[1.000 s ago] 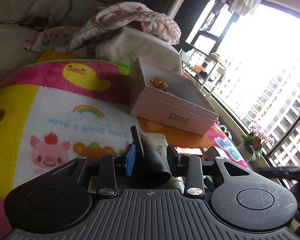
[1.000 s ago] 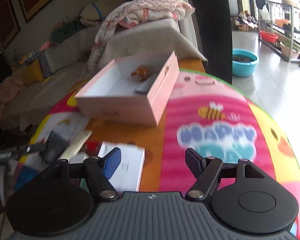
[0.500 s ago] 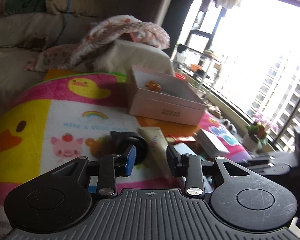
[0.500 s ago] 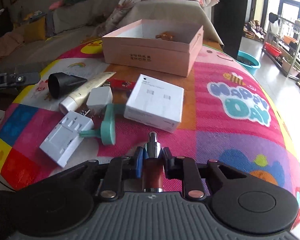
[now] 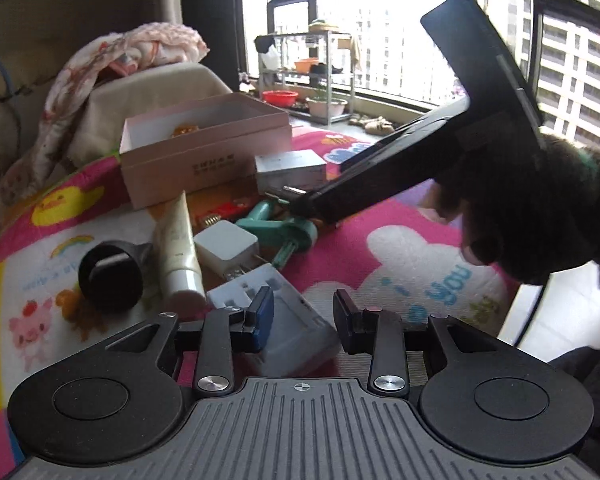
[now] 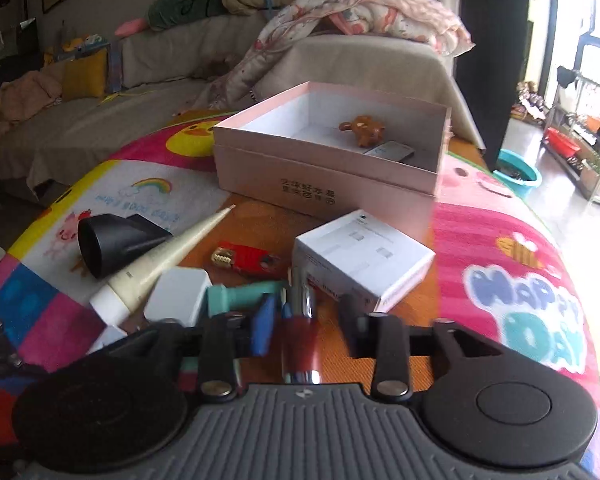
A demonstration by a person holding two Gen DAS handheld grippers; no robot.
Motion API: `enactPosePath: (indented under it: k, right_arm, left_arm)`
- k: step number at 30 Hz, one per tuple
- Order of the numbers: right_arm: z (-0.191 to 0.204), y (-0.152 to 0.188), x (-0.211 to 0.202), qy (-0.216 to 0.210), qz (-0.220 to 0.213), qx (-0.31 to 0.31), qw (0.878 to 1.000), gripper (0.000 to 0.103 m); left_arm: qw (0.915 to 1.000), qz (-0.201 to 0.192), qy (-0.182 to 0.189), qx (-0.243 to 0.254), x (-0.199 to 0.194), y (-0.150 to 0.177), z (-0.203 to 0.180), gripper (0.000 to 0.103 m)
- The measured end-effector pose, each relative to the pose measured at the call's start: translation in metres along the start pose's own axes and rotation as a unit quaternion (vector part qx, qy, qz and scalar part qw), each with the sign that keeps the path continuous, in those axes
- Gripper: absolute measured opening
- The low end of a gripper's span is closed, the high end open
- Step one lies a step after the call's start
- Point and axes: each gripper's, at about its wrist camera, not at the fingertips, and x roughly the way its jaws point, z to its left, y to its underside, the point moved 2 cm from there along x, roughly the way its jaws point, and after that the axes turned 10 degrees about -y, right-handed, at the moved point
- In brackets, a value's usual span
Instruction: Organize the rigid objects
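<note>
Lying between the right gripper (image 6: 306,330)'s 2 parted pads, the red-and-chrome tube (image 6: 300,334) is no longer clamped, its jaws having just been opening. Hovering apart and empty, the left gripper (image 5: 303,318) is hanging over the grey adapter (image 5: 278,316), near the pink box (image 5: 204,148).

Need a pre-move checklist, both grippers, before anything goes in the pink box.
1. Right gripper grips red-and-chrome cylinder: not ok; fingers have just been opening, cylinder loose between them.
2. Pink box open, room inside: ok; only a brown figurine and flat grey item.
3. Route to box: cannot tell; white carton stands in front.
4. Left gripper open, empty: ok.
5. Left clear of grey-white adapter: cannot tell.
</note>
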Motion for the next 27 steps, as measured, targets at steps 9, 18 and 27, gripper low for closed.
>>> enactPosePath:
  k: [9,18,27]
  right_arm:
    - [-0.003,0.038,-0.010,0.041,-0.006,0.011,0.999,0.092]
    - [-0.011,0.038,-0.008,0.030,-0.005,0.041,0.999,0.096]
    - [-0.012,0.030,-0.003,0.007,0.037,0.052,0.998,0.103]
  left_arm:
    - [0.9965,0.009,-0.078,-0.029,0.015,0.001,0.043,0.046]
    - [0.9916,0.039,-0.083,-0.091,0.010,-0.001,0.066,0.046]
    - [0.9882,0.051,-0.086,-0.116,0.002,-0.002,0.069,0.044]
